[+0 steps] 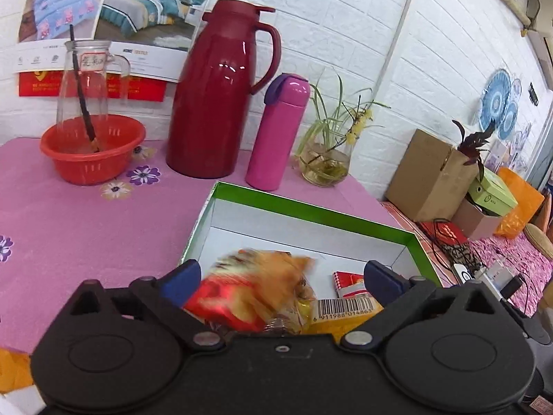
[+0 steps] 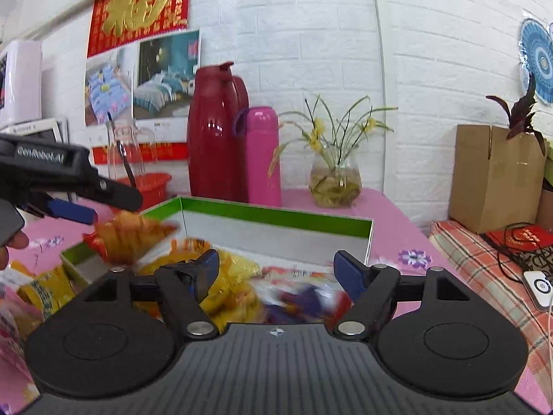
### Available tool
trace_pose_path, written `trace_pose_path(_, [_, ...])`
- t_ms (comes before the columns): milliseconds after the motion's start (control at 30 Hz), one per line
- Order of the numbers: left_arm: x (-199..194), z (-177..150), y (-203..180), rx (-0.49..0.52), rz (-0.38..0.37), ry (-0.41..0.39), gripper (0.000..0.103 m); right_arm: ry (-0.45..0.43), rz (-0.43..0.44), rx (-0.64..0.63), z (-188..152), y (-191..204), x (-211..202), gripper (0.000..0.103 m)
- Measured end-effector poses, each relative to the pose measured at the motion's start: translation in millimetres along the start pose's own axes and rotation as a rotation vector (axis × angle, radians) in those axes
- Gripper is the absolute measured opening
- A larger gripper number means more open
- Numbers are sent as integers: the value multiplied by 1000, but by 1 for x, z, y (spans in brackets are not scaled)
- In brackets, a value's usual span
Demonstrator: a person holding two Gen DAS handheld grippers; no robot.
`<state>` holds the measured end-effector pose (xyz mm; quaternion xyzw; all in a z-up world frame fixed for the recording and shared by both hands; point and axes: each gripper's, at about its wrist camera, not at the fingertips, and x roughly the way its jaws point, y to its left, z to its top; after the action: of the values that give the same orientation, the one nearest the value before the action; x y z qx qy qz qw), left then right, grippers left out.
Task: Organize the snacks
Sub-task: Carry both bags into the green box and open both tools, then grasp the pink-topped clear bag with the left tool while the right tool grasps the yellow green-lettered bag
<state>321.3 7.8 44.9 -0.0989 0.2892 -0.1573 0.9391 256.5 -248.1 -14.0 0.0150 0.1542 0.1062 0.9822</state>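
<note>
Pink flowered table (image 1: 86, 228) bears green box (image 1: 311, 212), red basin (image 1: 91, 152), thermoses.

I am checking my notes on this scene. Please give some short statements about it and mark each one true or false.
1. The left gripper is open. True.
2. The box has a blue rim. False: the rim is green.
3. The pink bottle stands beside the red jug. True.
4. The glass pitcher stands in the box. False: it stands in the red bowl.
5. The right gripper is shut on a snack. False: it is open.
</note>
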Motion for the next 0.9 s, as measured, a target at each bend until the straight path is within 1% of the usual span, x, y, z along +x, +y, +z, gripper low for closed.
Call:
trace_pose_path(67, [-3, -1, 2, 5, 1, 17, 103, -6, 3, 35, 4, -2, -5, 103])
trace_pose_path(167, [-19, -2, 4, 12, 8, 3, 103, -26, 41, 92, 11, -1, -19, 103])
trace_pose_path(267, [-45, -2, 5, 18, 14, -24, 103, -49, 82, 111, 16, 10, -35, 103])
trace_pose_path(367, [-74, -7, 6, 31, 28, -38, 103, -51, 140, 102, 16, 25, -51, 103])
trace_pose_path(500, [-111, -20, 11, 39, 51, -46, 103, -23, 225, 58, 10, 51, -68, 103])
trace_pose_path(667, [-141, -41, 26, 17, 78, -29, 103, 34, 307, -52, -5, 88, -82, 103])
trace_pose_path(800, [-150, -64, 36, -12, 80, 11, 103, 77, 349, -129, -20, 110, -94, 103])
trace_pose_path(900, [-147, -84, 40, -22, 74, 42, 103, 91, 352, -186, -27, 119, -105, 103])
